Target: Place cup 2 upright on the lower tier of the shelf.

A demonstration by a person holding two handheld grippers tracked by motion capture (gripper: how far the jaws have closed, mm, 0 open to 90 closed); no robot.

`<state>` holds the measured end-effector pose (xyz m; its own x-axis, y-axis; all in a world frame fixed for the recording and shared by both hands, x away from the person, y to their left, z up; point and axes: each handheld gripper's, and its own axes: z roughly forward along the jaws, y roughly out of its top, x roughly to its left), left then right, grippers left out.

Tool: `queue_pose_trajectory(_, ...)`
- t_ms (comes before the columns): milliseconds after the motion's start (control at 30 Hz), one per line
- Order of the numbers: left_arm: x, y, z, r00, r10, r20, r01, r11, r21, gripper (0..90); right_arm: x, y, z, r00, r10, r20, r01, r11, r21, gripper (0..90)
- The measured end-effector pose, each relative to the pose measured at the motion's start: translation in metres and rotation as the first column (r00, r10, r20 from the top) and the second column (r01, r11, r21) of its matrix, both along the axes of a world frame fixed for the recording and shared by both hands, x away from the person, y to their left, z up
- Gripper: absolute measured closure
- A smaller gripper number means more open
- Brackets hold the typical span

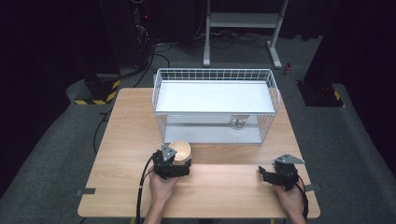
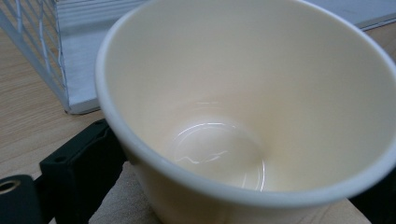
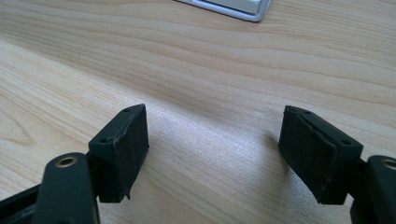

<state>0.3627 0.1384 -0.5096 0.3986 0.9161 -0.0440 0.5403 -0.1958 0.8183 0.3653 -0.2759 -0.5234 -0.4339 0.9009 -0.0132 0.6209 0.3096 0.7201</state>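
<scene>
One cup [image 1: 181, 150], light, thin-walled, crushable; left gripper [image 1: 173, 164] clamps wall from 6 o'clock. Right gripper [image 1: 275, 176] released, empty.

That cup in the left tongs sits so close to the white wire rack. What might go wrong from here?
The cream cup sits between the left tongs, gripped low on its smooth tapered wall, so it could slip or tip when lifted. The wire rack stands just behind it, and its lower opening looks low, so the cup's rim might catch the wires or the upper shelf. Something small already sits on the lower shelf and could get knocked.
</scene>
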Motion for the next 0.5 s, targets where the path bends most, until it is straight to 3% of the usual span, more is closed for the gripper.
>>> queue_pose_trajectory(267,0.0028,-0.0028,-0.0012,0.9999,0.0,0.015,0.0,1.0,0.007,7.3,-0.0001,0.0002,0.0001,1.0,-0.001,-0.002,0.001,1.0,0.001,24.0)
queue_pose_trajectory(500,0.0057,-0.0064,0.0015,0.9998,-0.003,0.018,0.002,0.999,0.044,8.4,-0.0003,0.0003,0.0001,1.0,-0.002,-0.003,0.002,1.0,0.002,23.9)
